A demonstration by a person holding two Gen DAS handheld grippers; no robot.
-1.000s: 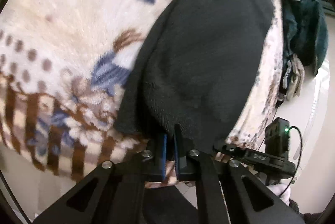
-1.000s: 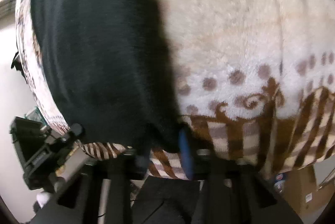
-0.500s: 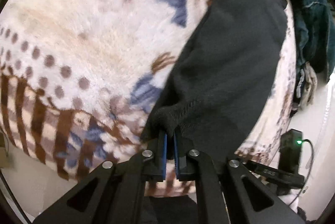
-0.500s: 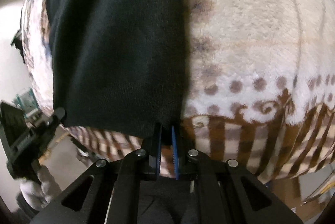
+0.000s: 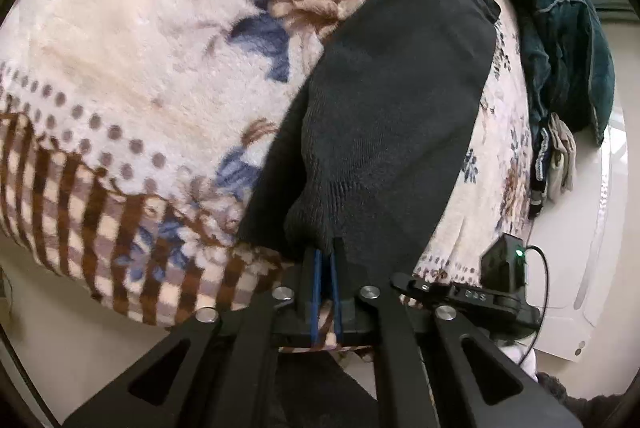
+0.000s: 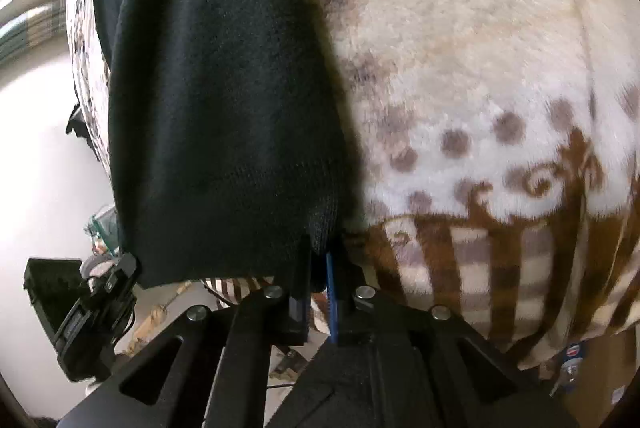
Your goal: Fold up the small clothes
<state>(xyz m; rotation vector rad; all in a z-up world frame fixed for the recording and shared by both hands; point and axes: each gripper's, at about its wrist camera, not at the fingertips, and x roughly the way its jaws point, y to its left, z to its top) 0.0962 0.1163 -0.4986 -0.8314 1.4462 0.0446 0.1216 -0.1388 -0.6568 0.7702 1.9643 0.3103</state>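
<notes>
STEP: fold near hem over | left gripper (image 5: pixel 326 254): clamped on black knit garment (image 5: pixel 400 100) | right gripper (image 6: pixel 320 252): pinching same hem | garment on floral blanket (image 5: pixel 140 40) | ADVICE: raise both corners level, carry forward together.

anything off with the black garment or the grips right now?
Nothing stands out. Left gripper and right gripper are each shut on the near edge of the black knit garment, which lies stretched along the floral blanket. No tear or snag is visible.
</notes>
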